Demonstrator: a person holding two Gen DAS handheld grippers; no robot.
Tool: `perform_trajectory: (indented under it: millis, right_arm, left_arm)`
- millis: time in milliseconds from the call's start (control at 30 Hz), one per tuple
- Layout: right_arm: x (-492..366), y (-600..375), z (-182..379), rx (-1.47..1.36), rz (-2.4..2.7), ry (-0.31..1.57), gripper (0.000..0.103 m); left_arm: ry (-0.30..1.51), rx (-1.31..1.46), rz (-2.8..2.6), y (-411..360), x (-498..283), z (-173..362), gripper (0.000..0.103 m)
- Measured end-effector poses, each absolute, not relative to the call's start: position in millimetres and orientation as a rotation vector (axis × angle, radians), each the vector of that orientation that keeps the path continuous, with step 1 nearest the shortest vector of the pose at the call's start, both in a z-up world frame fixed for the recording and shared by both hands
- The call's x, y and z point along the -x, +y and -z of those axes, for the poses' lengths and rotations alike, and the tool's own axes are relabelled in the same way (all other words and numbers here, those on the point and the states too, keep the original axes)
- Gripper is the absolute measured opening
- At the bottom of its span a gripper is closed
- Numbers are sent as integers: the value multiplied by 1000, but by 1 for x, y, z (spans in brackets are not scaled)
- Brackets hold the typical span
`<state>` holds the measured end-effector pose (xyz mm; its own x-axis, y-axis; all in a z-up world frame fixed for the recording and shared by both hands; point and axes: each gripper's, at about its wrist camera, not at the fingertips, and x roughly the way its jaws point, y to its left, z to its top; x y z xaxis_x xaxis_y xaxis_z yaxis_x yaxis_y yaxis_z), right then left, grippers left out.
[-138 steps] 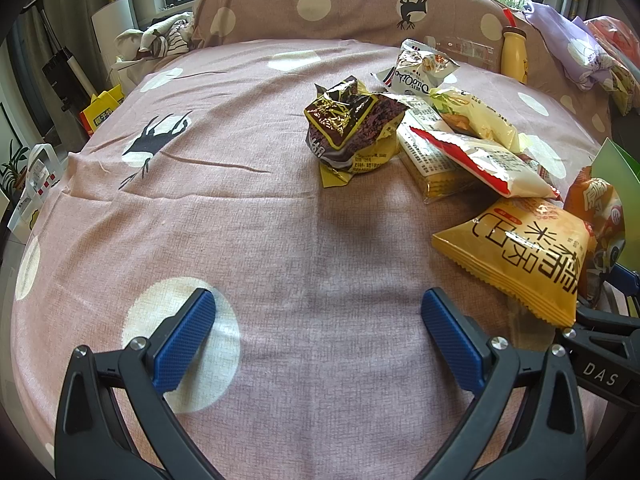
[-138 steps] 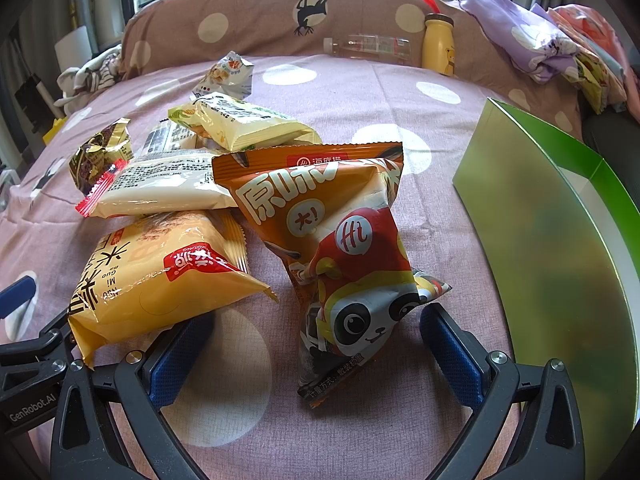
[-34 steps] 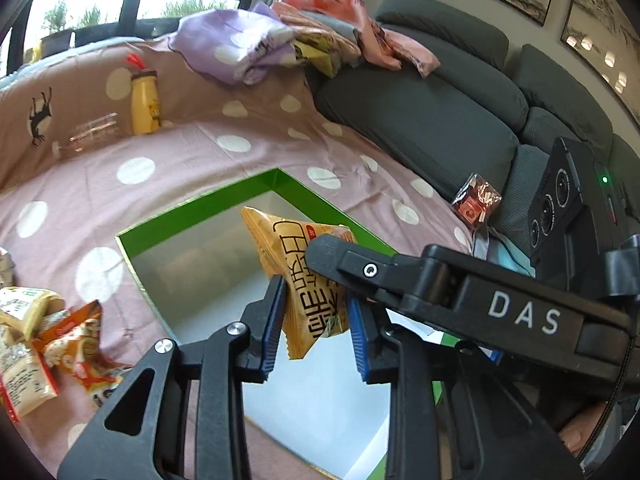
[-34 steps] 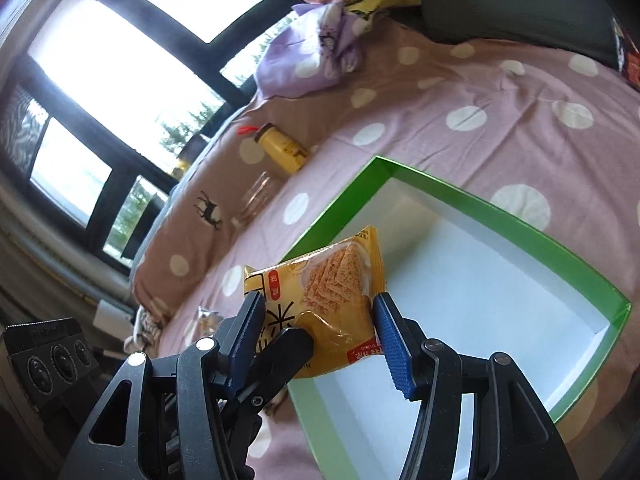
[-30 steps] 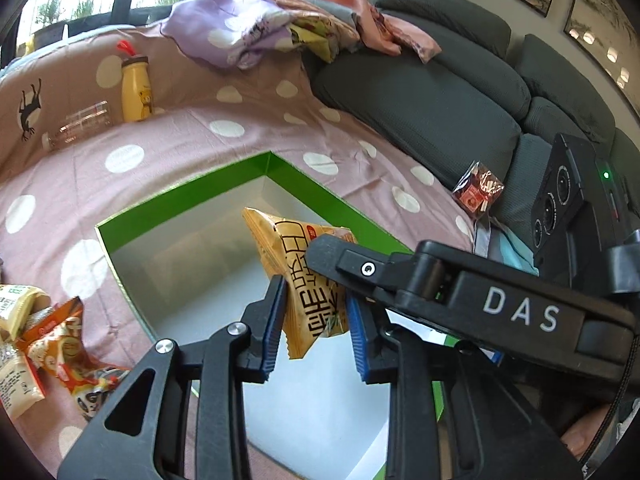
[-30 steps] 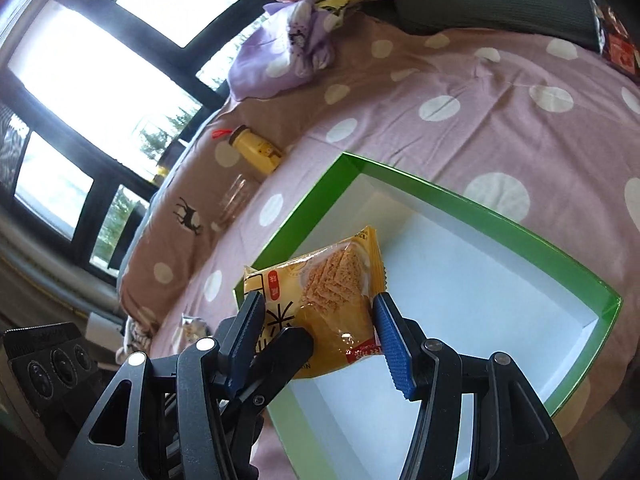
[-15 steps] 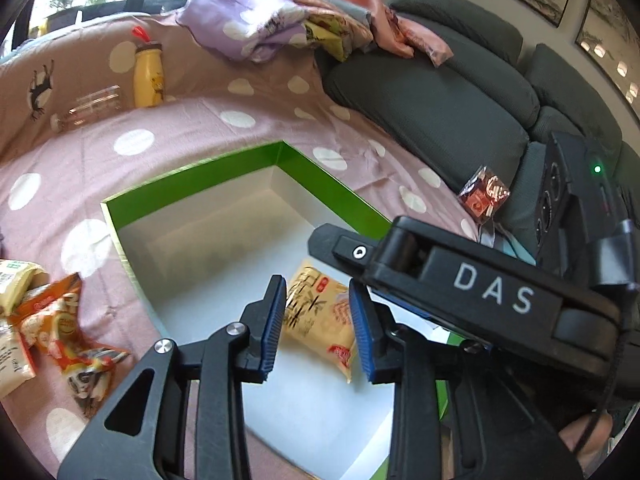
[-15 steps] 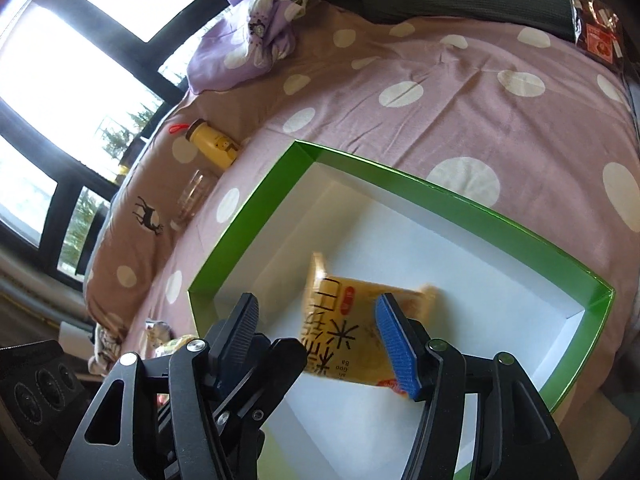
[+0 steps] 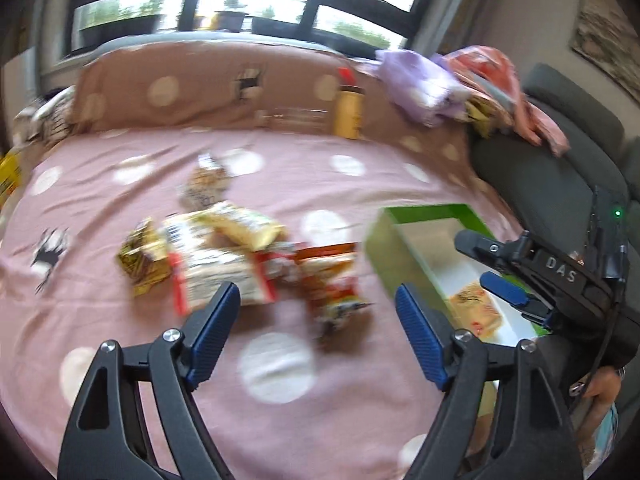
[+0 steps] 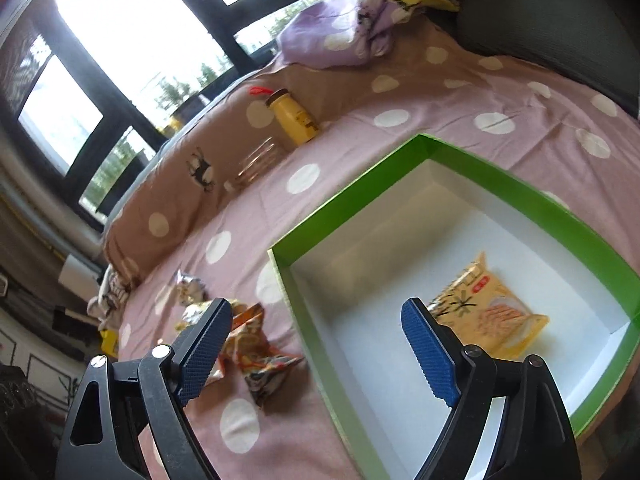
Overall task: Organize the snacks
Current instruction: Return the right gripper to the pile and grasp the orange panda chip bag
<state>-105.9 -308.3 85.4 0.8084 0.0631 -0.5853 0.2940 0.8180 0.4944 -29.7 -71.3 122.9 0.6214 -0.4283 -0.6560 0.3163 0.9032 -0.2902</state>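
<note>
A: Biggest thing first. Pink dotted bedspread [image 9: 280, 392] fills both views, grey sofa [image 9: 552, 168] at its right edge. Green box [image 10: 496, 176] sits open on the spread, white inside.

B: Snacks?

A: 1 yellow packet [image 10: 488, 316] lies flat on the box floor, touching neither gripper. The pile of snack bags [image 9: 240, 256] is on the spread just beside the box's left wall. Orange bag [image 9: 332, 284] is the nearest of them to the box.

B: Grippers?

A: Left gripper [image 9: 318, 328] has jaws opening, nothing between them, aimed at the pile. Right gripper [image 10: 316, 352] also has jaws opening and is empty, hanging over the box's near-left corner, with the yellow packet beyond its right finger.

B: Step?

A: I'd say 1 drop is done and the reach for the next bag is starting. Most of the job is left.

B: Next move needs?

A: Probably bring the left gripper down on the orange bag, pinch a crimped edge, lift it over the green wall. The bags overlap, so a neighbour may drag along.

B: Trouble spots?

A: Left view is smeared, so bag labels and the count are unreadable. Box's right side is cut off by the right gripper there. A yellow bottle [image 10: 294, 122] and a clear one stand by the headboard. Hand holding the right gripper barely shows.
</note>
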Motion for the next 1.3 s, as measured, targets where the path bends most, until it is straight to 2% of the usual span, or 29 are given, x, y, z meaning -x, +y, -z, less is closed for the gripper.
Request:
perform_trajectory:
  millis: [133,300,467,500,567,733,800,867,933,1100,1300]
  right_arm:
    - [75,-268,-78,-522,55,705,87]
    - [39,-233,-53,-408,63,822,87]
    - [26,-212,-40,-229,170,827,85]
    - [26,-209,-39,-209,180,822,83]
    - [27,-208,-39,-218,155,822,69]
    - [22,-200,-35,-224,110,856,67]
    - [18,-198,-29,-206,127,878,60]
    - [14,-199,-24,-206,131,902,45]
    - [13,-198,-21,-206,134,908,40]
    - [31,-184,-32,-245,-5,888,36]
    - [37,-147,-20,-323,-249,1014,37]
  left_arm:
    - [840,268,353,-28,29,-101,81]
    - [888,285,218,5,24,-77,81]
    - [925,341,193,23,16,-69,81]
    - [927,343,192,25,15,-67,81]
    - [932,351,195,26,15,-67,81]
    - [931,350,186,29,15,-66,81]
    - [935,355,192,30,15,-66,81]
    - [939,363,189,31,14,-65,81]
    - [945,368,180,33,13,-64,81]
    - [950,393,174,41,12,-64,81]
    - [967,416,134,52,10,-60,81]
